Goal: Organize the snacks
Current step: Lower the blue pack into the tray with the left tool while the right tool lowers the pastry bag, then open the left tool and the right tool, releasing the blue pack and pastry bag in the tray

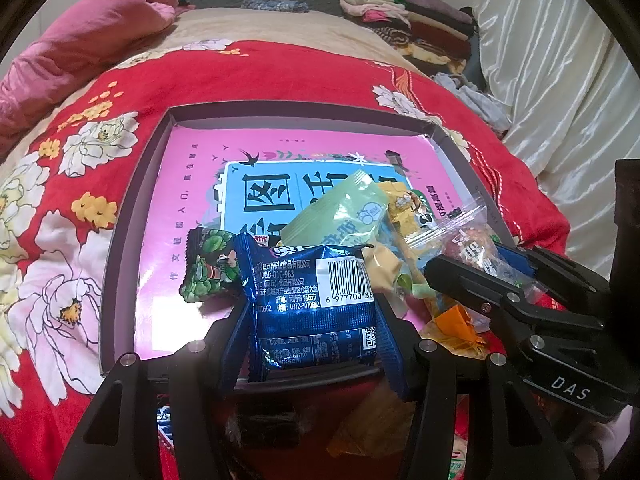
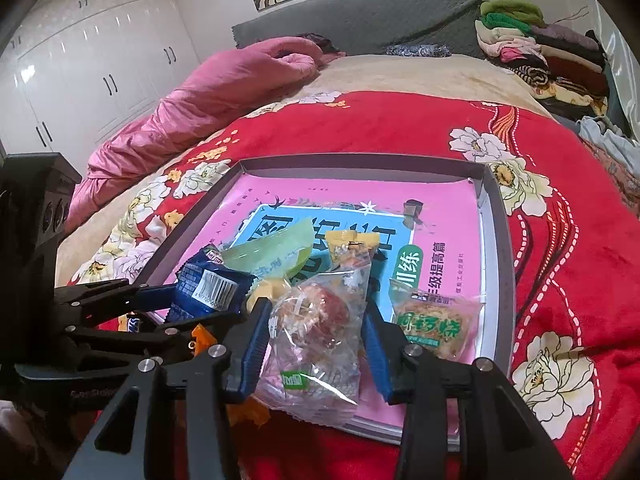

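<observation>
Left wrist view shows the left gripper (image 1: pixel 310 312) with its blue fingers (image 1: pixel 236 340) pressed on either side of a dark blue snack packet (image 1: pixel 308 304), gripping it over the near edge of a shallow grey box (image 1: pixel 132 200). Right wrist view shows the right gripper (image 2: pixel 316 340) with the clear bagged snack (image 2: pixel 316 320) between its fingers (image 2: pixel 254 344); the bag bulges against both pads, so it looks held, also at the box's near edge.

Inside the box lies a pink book (image 1: pixel 192 184) covering the floor. On it, toward the near side, sit a green patterned packet (image 1: pixel 208 264), a pale green packet (image 1: pixel 340 212) and a yellow packet (image 2: pixel 352 244); an orange noodle-print packet (image 2: pixel 434 324) lies at the near right corner. The far half of the book is bare.

The box rests on a red floral blanket (image 2: pixel 560 240) on a bed, with open blanket all round it. A pink quilt (image 2: pixel 200 96) is bunched along the far left edge, folded clothes (image 2: pixel 540 48) are stacked at the far right corner, and white wardrobes (image 2: pixel 80 60) stand behind.
</observation>
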`<state>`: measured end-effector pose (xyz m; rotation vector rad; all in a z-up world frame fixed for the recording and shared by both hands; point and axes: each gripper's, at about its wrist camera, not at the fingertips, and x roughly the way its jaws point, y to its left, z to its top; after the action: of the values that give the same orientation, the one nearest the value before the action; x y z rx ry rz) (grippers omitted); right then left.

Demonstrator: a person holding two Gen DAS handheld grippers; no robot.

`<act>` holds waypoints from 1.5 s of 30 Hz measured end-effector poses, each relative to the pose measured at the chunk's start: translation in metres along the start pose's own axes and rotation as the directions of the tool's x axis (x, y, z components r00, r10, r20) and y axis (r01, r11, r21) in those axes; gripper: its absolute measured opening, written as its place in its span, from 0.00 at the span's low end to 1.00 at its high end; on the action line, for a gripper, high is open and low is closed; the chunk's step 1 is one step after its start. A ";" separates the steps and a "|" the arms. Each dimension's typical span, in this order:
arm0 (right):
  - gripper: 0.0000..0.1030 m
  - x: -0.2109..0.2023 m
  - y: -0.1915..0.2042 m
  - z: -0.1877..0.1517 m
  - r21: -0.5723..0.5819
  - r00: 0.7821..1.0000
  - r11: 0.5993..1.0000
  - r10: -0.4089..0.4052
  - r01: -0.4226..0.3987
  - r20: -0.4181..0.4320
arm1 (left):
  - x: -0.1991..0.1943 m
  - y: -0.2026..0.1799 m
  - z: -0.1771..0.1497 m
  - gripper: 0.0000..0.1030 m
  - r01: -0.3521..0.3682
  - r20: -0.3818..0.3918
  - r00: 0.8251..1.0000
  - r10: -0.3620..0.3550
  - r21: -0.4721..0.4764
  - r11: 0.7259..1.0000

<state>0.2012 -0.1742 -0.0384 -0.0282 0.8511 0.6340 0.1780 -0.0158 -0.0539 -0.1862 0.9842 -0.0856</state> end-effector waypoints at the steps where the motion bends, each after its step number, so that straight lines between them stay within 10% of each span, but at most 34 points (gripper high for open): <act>1: 0.43 -0.001 0.000 0.000 0.000 1.000 1.000 -0.001 0.001 -0.001 | 0.000 0.000 0.000 0.58 0.000 0.001 1.000 0.000 -0.002 1.000; 45: 0.51 -0.020 -0.029 0.004 0.114 0.997 0.993 -0.048 0.041 0.059 | -0.028 -0.006 0.004 0.71 0.023 0.043 0.999 -0.024 0.020 1.000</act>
<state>0.2096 -0.2070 -0.0285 0.0742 0.8230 0.5420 0.1662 -0.0165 -0.0280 -0.1814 0.9375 -0.1122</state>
